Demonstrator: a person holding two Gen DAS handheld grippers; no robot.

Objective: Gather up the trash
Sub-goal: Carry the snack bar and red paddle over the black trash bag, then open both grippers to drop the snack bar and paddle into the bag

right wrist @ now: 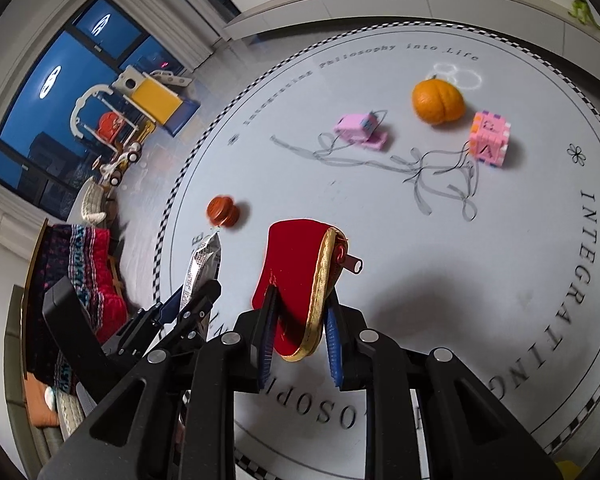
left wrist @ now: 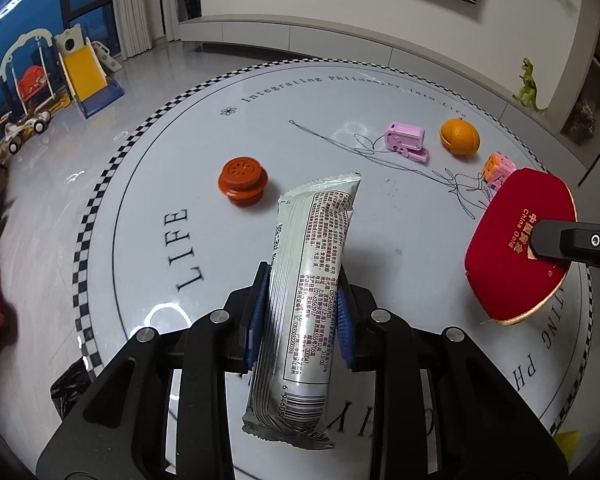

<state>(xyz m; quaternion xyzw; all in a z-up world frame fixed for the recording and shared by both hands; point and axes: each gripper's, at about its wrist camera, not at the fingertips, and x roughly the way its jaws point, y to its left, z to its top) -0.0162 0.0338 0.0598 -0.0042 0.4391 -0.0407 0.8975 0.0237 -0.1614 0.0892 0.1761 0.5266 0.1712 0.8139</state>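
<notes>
The silver wrapper (left wrist: 304, 304) carries red and black print, and the pouch (right wrist: 296, 280) is red with gold trim. The pale surface (left wrist: 380, 92) has a black-and-white checkered edge, an orange fruit (left wrist: 459, 137) and a pink cube (right wrist: 489, 138).

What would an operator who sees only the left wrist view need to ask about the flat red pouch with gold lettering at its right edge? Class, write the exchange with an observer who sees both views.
Operator: Is the flat red fabric pouch gripped from both sides?
Observer: Yes. In the right wrist view the right gripper has a blue ribbed pad on each side of it.
Operator: What does its edge look like?
Observer: A gold trim runs along the edge nearest the right-hand pad.
Operator: Is anything poking out?
Observer: A short pink plastic tube juts out near the pouch's top.
</notes>
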